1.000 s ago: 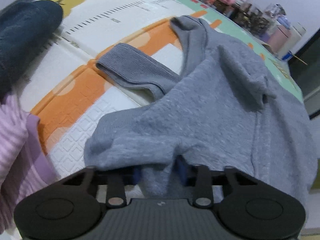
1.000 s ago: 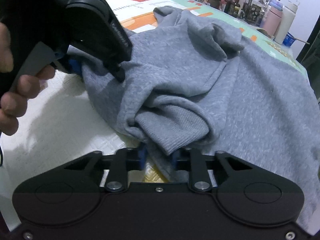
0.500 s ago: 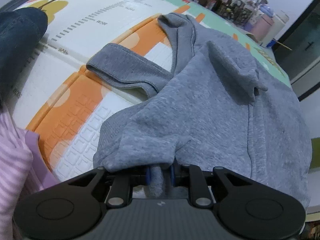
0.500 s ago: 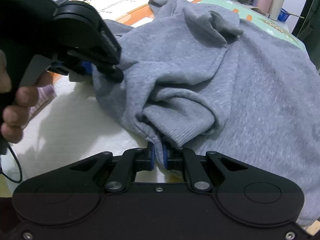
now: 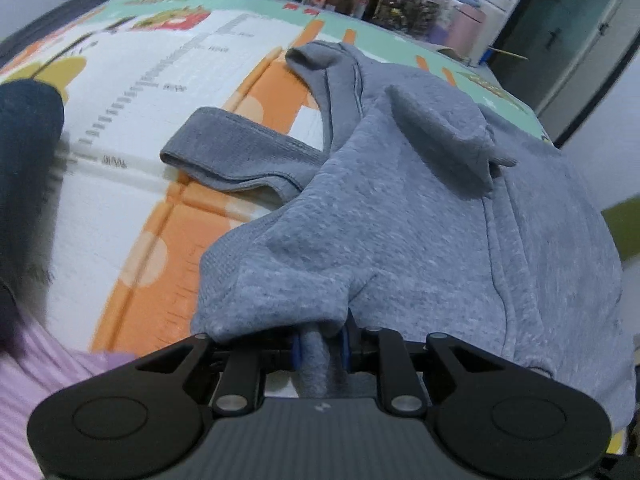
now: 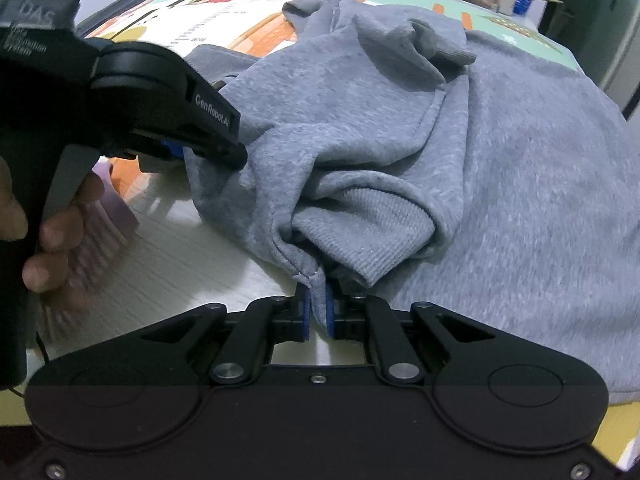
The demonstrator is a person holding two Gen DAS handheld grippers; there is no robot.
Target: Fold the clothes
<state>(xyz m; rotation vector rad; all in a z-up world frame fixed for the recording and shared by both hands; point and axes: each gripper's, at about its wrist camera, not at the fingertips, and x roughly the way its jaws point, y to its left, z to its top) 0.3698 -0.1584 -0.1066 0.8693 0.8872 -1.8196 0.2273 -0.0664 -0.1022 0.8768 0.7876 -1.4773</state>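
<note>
We are gripping the sweater (image 6: 400, 140) hem in both closed tools, left tool (image 5: 320, 344) and right tool (image 6: 318, 308), its body stretching away toward the mat's (image 5: 160, 92) far edge.

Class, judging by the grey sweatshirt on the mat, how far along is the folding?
Done: one sleeve lies across the sweatshirt. In hand: the left gripper and right gripper each pinch its near edge. Left: the other sleeve lies spread on the mat, and the body is unfolded.
</note>
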